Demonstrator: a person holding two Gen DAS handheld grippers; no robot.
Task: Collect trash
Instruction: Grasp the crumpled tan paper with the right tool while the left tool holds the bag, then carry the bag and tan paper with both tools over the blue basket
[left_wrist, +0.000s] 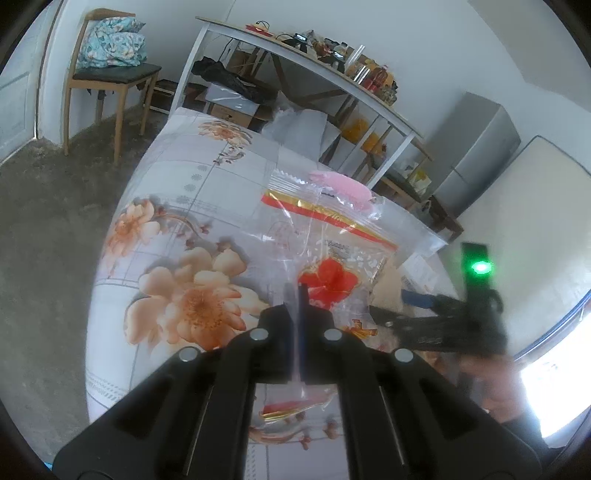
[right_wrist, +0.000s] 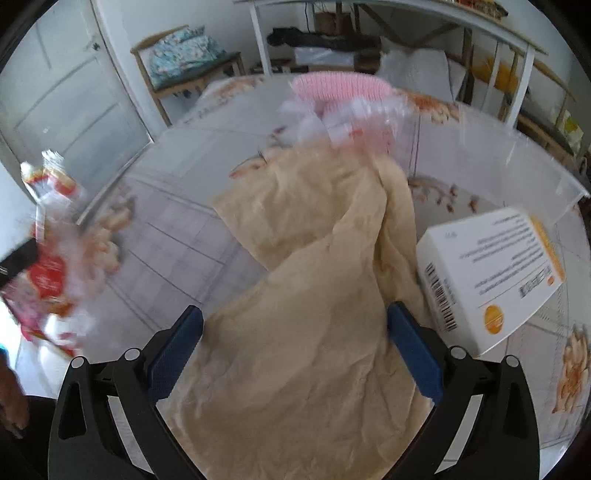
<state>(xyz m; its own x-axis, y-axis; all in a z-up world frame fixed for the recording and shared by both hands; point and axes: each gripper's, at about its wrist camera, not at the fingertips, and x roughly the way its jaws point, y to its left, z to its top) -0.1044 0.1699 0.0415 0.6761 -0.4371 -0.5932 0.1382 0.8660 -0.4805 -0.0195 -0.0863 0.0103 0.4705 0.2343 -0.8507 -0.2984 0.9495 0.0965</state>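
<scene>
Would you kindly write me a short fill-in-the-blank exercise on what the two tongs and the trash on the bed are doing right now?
1. The left tongs are shut on a clear plastic ____ printed in red and gold.
2. The right tongs stand ____ above a crumpled beige paper bag.
3. Right of the paper bag lies a white ____ with a barcode.
4. Beyond the paper bag lies something knitted and ____ in colour.

Missing words: wrapper; open; box; pink

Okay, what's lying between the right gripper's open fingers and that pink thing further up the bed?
In the right wrist view, crumpled beige paper covers the stretch from the right gripper to the pink thing.
</scene>
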